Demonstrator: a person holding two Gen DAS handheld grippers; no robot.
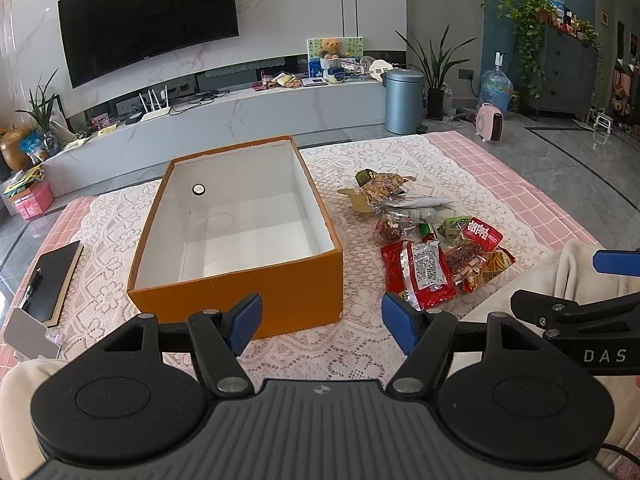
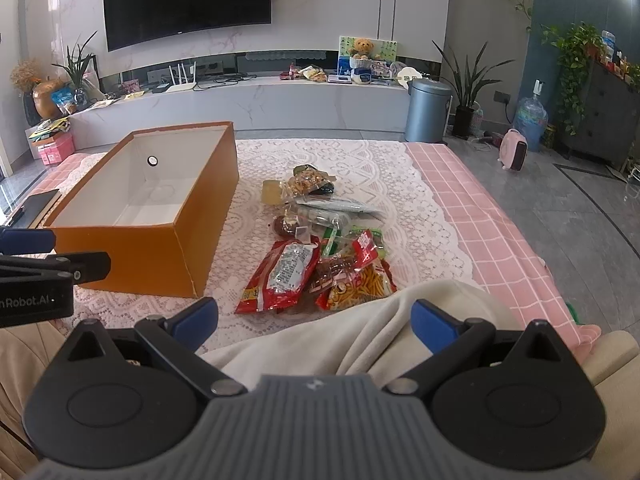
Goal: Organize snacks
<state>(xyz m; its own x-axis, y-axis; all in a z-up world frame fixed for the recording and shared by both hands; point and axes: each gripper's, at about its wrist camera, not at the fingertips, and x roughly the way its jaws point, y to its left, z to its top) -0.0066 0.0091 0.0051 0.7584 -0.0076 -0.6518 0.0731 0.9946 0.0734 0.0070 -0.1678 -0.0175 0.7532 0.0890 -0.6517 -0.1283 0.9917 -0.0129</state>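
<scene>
Two grippers sit low at the near edge of the counter, both with jaws spread wide and holding nothing: my left gripper (image 1: pixel 322 322) faces the orange box (image 1: pixel 240 236), my right gripper (image 2: pixel 314 320) hangs over a cream cloth (image 2: pixel 360 332) just short of the snack pile (image 2: pixel 320 240). The box stands open-topped and holds no snacks on the lace cover (image 2: pixel 360 160); the snacks lie loose to its right, near but apart from it. The nearest item is the red packet (image 2: pixel 280 276), partly overlapped by the orange-stick bag (image 2: pixel 360 288) (crinkly film, likely slippery). For the first pick I would judge it best to take the red packet by its free near edge with the right gripper, pinch across the sealed seam, lift clear of its neighbours, then carry it left over the box wall.
</scene>
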